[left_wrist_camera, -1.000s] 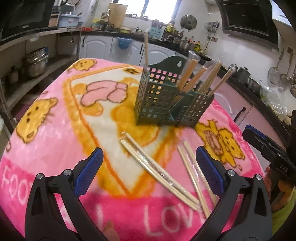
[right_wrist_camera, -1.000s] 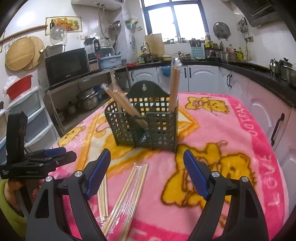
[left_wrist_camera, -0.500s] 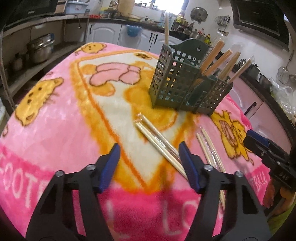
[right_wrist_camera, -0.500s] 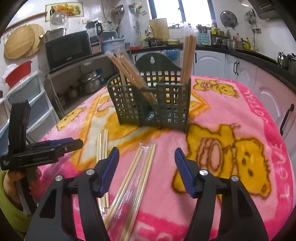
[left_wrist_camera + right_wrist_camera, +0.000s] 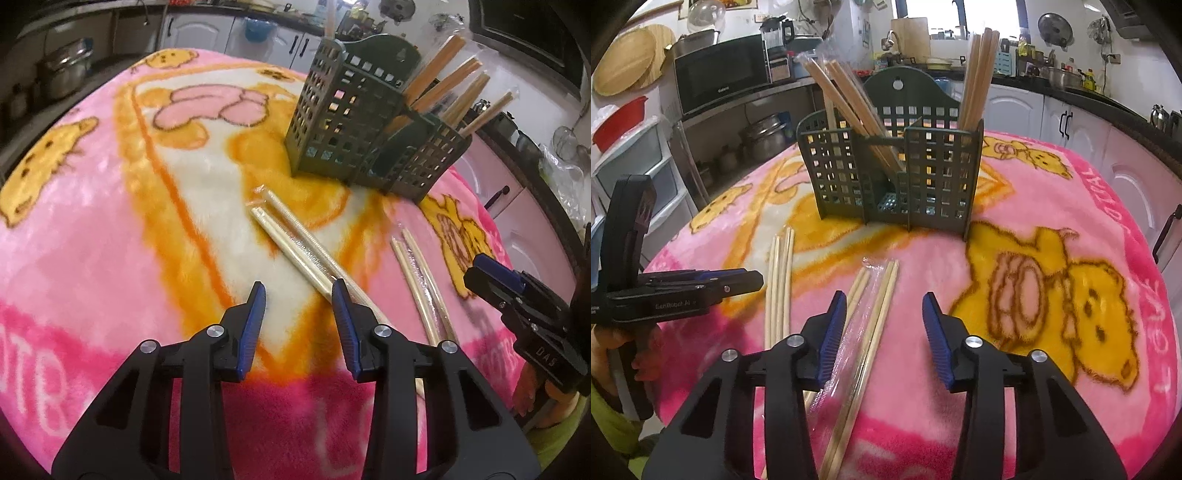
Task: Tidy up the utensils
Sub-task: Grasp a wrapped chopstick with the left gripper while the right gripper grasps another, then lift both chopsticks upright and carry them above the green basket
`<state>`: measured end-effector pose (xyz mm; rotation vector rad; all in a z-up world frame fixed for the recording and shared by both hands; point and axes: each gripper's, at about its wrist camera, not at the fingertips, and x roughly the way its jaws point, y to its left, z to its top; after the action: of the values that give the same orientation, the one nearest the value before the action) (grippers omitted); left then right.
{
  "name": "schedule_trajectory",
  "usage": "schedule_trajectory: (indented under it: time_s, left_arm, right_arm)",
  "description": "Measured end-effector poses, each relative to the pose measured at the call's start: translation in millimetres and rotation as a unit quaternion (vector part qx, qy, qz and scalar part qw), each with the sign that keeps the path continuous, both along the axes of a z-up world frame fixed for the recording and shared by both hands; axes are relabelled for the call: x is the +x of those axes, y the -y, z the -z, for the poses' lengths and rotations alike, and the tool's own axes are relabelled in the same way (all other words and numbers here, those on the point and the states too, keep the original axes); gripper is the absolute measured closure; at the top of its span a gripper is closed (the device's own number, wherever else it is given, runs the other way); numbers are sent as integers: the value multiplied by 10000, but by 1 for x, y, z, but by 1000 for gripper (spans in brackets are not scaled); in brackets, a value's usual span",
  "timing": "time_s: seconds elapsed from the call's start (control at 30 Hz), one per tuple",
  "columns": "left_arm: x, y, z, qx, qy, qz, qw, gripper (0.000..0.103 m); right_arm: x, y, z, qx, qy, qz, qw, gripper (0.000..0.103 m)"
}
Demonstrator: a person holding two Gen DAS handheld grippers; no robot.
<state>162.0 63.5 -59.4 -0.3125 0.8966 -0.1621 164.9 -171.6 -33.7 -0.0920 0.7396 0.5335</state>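
A dark green slotted utensil holder stands on the pink blanket and holds several wrapped chopstick pairs. Two wrapped chopstick pairs lie flat in front of it: one just ahead of my left gripper, the other under my right gripper. My left gripper is partly open and empty, low over the near end of the first pair. My right gripper is partly open and empty, above the second pair.
The table is covered by a pink and yellow cartoon blanket. Kitchen counters and white cabinets ring the table, with a microwave and pots on shelves at the left.
Both grippers have narrowed their jaws and moved forward and down towards the chopsticks lying on the blanket.
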Motion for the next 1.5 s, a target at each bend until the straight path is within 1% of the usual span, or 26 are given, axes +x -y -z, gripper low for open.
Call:
schedule_trajectory:
  time_s: [0.17,0.23,0.3,0.53,0.67,0.83,0.97,1.1,1.17,1.23,1.33,1.37,1.43,1.5]
  left_arm:
    - [10,-3,2,-165,-117,-22,9998,73]
    - [16,-6,2,-149,-164,-76,9997,79]
    - [23,-9,3,-204,-236,-121,9994,82]
    - [45,-22,6,-440,-495,-222,9976,86]
    - [53,-20,5,-308,-550,-223,9978,87]
    - [63,-20,4,-173,-595,-236,9978,87]
    - [71,-21,5,-123,-598,-238,9979,87]
    - [78,-24,6,-125,-616,-248,9977,87]
    - [81,-24,7,-114,-613,-259,9977,87]
    - [84,-22,6,-79,-607,-267,9978,87]
    - [89,-22,6,-49,-583,-289,9979,89]
    - [90,-23,6,-71,-571,-316,9978,90]
    - [92,-25,7,-103,-562,-341,9978,91]
    - [94,-28,7,-149,-558,-366,9977,92]
  right_arm:
    - [4,-5,5,-67,-51,-46,10000,68]
    - [7,-8,7,-138,-84,-43,9999,68]
    - [12,-11,9,-192,-160,-44,9997,69]
    - [37,-19,20,-408,-533,35,9977,72]
    - [50,-28,28,-557,-727,-45,9958,72]
    - [64,-39,30,-723,-795,-38,9942,72]
    - [76,-42,31,-654,-910,-12,9937,72]
    - [89,-36,30,-392,-1108,7,9931,72]
    - [92,-35,30,-344,-1133,4,9930,72]
    - [94,-36,30,-410,-1052,23,9936,79]
    - [95,-32,31,-322,-1030,71,9941,85]
    - [96,-27,30,-219,-1061,106,9941,86]
    - [96,-19,29,-42,-1094,160,9939,93]
    - [95,-9,26,193,-1117,221,9933,95]
